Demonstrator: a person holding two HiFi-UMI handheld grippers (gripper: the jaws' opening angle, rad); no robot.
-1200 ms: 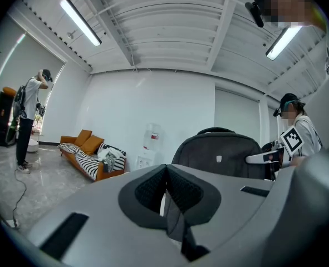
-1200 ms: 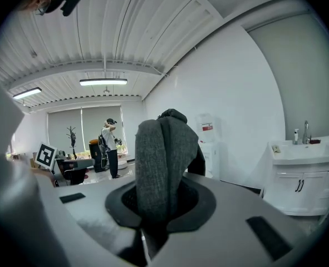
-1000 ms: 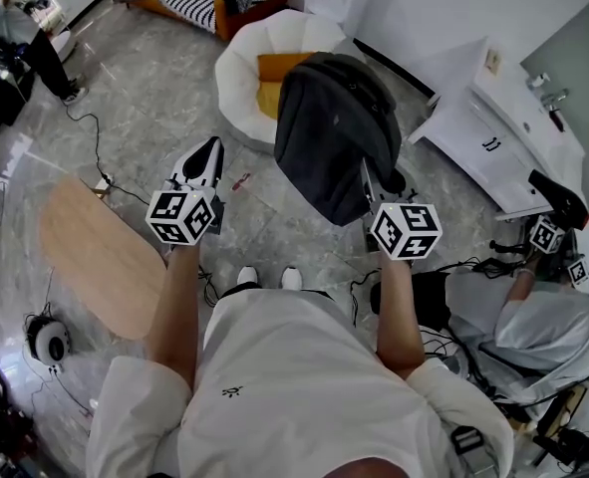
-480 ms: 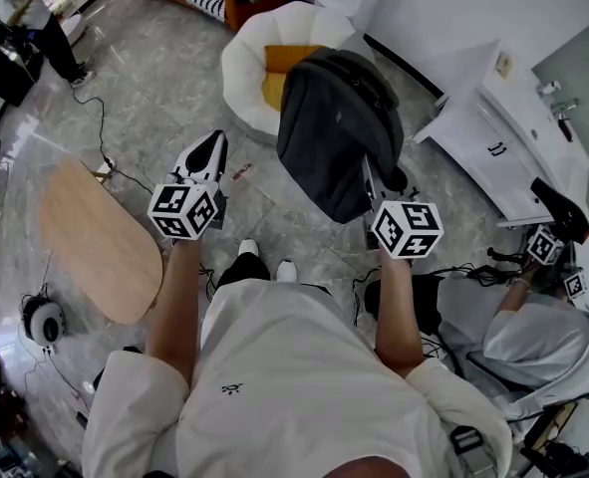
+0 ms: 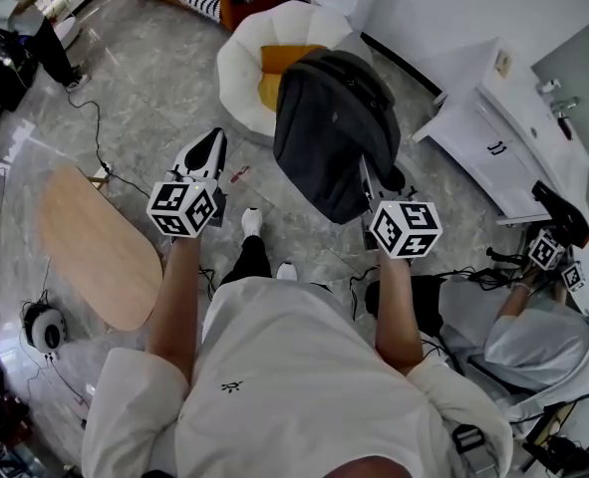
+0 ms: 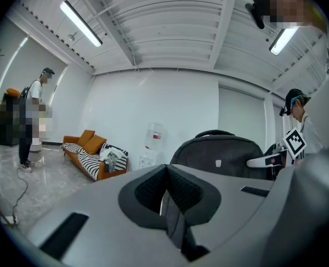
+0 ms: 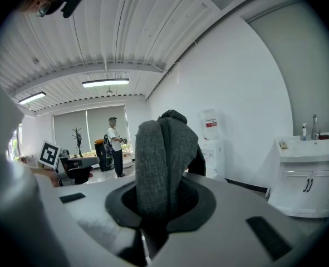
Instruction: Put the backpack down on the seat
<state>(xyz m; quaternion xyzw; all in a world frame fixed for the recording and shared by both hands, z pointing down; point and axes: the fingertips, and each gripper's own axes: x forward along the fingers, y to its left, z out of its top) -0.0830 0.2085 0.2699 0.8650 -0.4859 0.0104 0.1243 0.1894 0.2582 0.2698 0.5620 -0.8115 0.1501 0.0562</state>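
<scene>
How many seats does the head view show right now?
2: the white round chair just beyond the backpack, and the orange striped sofa farther back at left. Others may be hidden.

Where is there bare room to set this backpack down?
The white seat is bare only around its orange cushion; the backpack hides its right side. Open floor lies between the seat and the wooden table. The right is crowded: a white cabinet and a seated person.

Striped sofa (image 6: 93, 159), oval wooden table (image 5: 97, 252), white vanity (image 5: 495, 135)
</scene>
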